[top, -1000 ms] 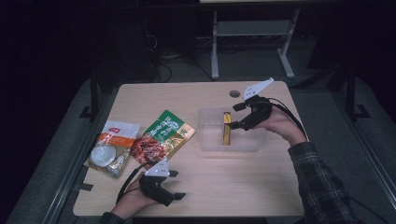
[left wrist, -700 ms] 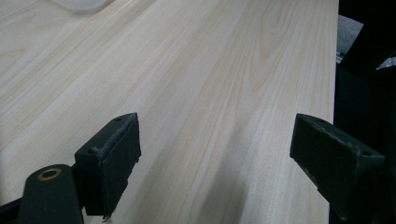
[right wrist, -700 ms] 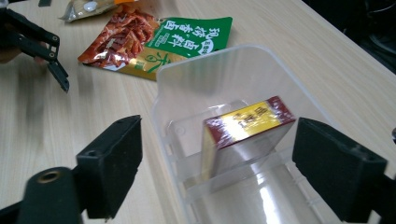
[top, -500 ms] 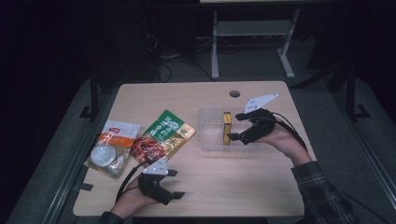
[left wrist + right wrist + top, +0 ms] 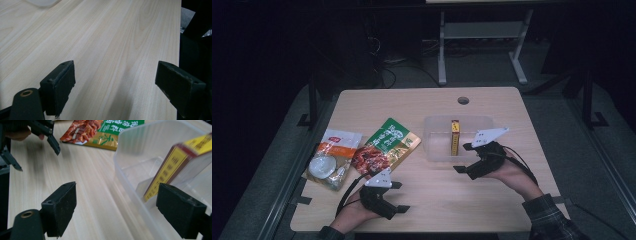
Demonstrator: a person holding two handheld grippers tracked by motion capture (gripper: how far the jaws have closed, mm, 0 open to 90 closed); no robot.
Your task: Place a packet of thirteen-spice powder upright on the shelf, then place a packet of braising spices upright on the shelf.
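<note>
On the counter [image 5: 432,197], near edge: lying low, both grippers.
Right gripper [image 5: 463,158]: hovering just beside the clear plastic tub [image 5: 436,150], fingers spread wide, pinching nothing.
Yellow box [image 5: 455,137]: standing on edge inside the tub.
Left gripper [image 5: 399,196]: resting apart, fingers spread over bare wood.
Snack packets [image 5: 384,147]: lying at left.

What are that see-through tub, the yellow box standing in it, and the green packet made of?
The tub looks like thin frosted plastic: milky, translucent walls that let the table show through. The yellow box seems printed cardboard, with crisp folded edges and a slight sheen. The green packet appears to be glossy plastic film, flat, with light glinting off its print. The table shows pale wood grain, perhaps laminate.
</note>
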